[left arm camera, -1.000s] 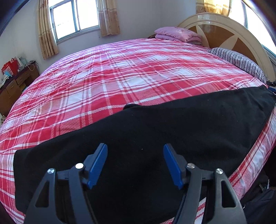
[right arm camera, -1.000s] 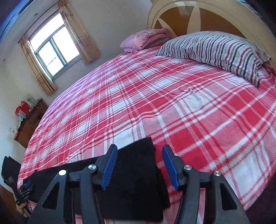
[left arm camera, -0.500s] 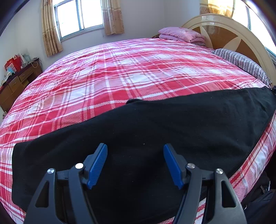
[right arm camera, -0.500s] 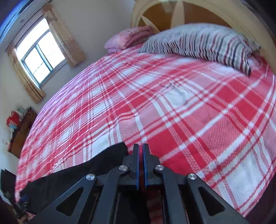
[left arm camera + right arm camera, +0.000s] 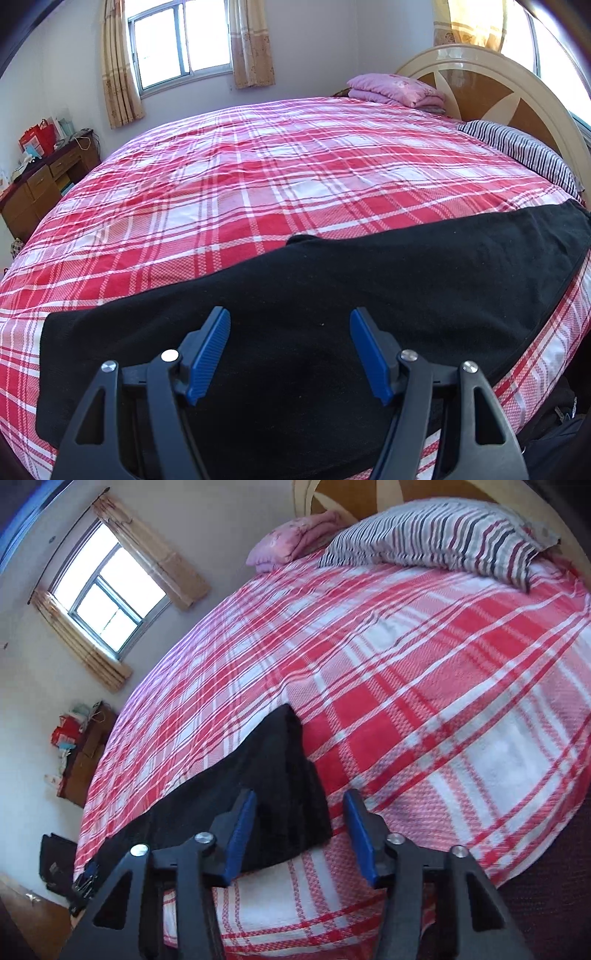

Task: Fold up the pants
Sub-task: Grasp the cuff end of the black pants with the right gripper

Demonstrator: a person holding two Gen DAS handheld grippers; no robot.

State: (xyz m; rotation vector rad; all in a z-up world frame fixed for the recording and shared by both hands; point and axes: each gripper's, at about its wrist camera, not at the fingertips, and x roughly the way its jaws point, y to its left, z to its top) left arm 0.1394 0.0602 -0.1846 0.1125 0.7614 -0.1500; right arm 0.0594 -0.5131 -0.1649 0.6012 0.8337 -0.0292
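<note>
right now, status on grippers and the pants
Left gripper open, over black pants. Right gripper open at pants' end. Pants flat on plaid bed. Nothing blocking.

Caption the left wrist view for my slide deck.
Open left gripper poised over black pants on a plaid bedspread.

Left wrist view: set behind the left tool [image 5: 290, 350], low and close over the pants [image 5: 332, 314], which fill the ground under and ahead of the tool. Faces across the bed [image 5: 258, 177] toward the far window [image 5: 181, 40]; headboard [image 5: 480, 85] ahead to the right, wooden desk [image 5: 40, 184] ahead to the left.

Right wrist view: set behind the right tool [image 5: 299, 830], close above one end of the pants [image 5: 273, 775], frame rolled. Faces up the bed [image 5: 406, 672] toward the striped pillow [image 5: 443, 535], ahead and right.

Shared: pants, bed, window [image 5: 107, 594], folded pink blanket [image 5: 395, 88] [image 5: 295, 539], pillow [image 5: 517, 147], desk [image 5: 85, 753].
</note>
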